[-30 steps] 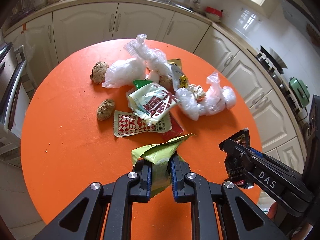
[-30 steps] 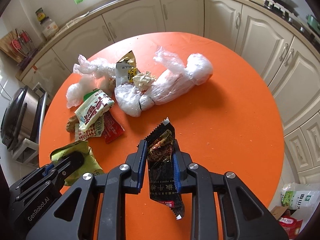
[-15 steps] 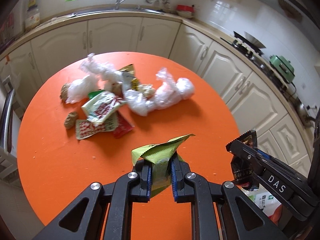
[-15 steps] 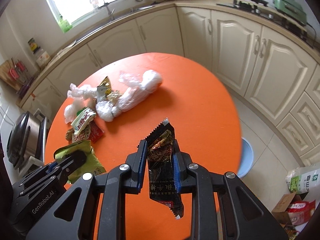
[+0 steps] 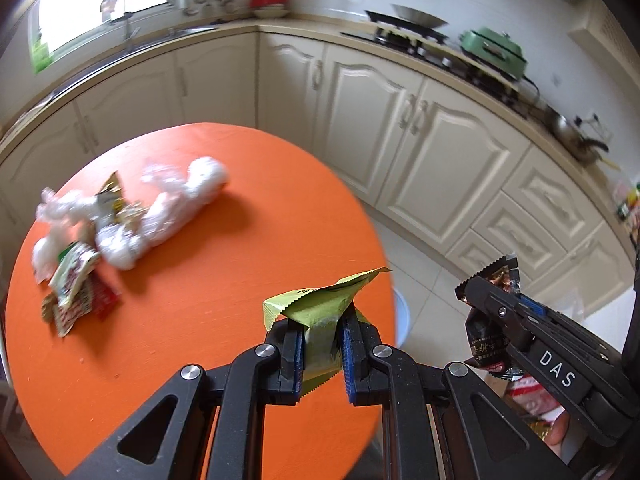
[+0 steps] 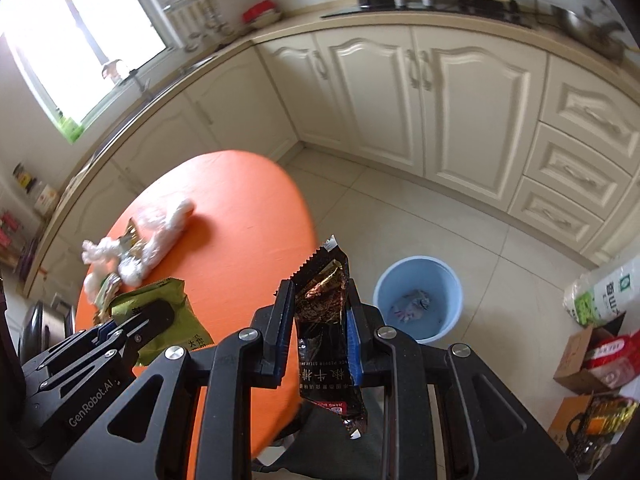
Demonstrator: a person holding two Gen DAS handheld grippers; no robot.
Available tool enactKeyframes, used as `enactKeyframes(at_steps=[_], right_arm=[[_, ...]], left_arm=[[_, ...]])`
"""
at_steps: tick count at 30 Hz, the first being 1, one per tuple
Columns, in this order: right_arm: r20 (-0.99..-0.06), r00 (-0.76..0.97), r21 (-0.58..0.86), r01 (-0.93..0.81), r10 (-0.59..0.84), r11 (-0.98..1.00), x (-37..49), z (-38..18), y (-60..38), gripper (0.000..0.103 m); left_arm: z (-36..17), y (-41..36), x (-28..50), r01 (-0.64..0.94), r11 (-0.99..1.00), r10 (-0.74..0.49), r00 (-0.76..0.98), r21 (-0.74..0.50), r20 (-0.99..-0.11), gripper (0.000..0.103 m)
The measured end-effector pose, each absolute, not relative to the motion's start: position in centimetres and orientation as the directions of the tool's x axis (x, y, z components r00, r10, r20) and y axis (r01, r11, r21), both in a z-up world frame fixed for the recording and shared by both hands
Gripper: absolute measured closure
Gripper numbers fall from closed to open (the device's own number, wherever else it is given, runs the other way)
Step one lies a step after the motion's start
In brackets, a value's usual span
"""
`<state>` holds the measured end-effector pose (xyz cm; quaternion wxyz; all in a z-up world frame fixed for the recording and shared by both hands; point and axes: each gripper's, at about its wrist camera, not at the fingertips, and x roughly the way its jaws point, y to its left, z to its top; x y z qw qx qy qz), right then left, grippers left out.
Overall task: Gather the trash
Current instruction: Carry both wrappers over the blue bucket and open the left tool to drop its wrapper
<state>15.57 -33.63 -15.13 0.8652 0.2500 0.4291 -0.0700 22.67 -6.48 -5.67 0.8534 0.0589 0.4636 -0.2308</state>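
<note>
My left gripper (image 5: 320, 334) is shut on a green snack wrapper (image 5: 320, 300), held above the right edge of the round orange table (image 5: 224, 280); it also shows in the right wrist view (image 6: 160, 320). My right gripper (image 6: 320, 320) is shut on a dark brown snack wrapper (image 6: 324, 312), held over the floor past the table's edge; that wrapper also shows in the left wrist view (image 5: 490, 328). A light blue bin (image 6: 418, 296) with some trash inside stands on the floor just right of the table. More trash lies on the table's left: white plastic bags (image 5: 176, 204) and red-white wrappers (image 5: 74, 292).
Cream kitchen cabinets (image 6: 440, 112) run along the back and right, with a stove and green pot on the counter. Cardboard boxes and packets (image 6: 596, 352) sit on the floor at the far right. A tiled floor (image 6: 500, 260) lies between the table and the cabinets.
Both grippers have swung right, away from the trash pile and toward the table's right edge, each still holding its wrapper. The blue bin on the floor has come into full view.
</note>
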Motion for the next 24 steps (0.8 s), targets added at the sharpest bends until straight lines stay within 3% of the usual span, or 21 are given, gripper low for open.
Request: enactKeyframes(at_steps=[14, 24], right_arm=[[-0.836, 0.549, 0.366, 0.566, -0.007, 0.739, 14.3, -20.2, -46.3, 0.080], [-0.888, 0.460, 0.346, 0.665, 0.003, 0.662, 15.5, -25.5, -52.3, 0.080]], left_arm=[[-11.5, -24.1, 28.7, 0.652, 0.758, -0.292, 0.305, -0.024, -0.906, 0.092], [-17.1, -34.5, 36.0, 0.695, 0.719, -0.219, 0.209, -0.013, -0.953, 0.088]])
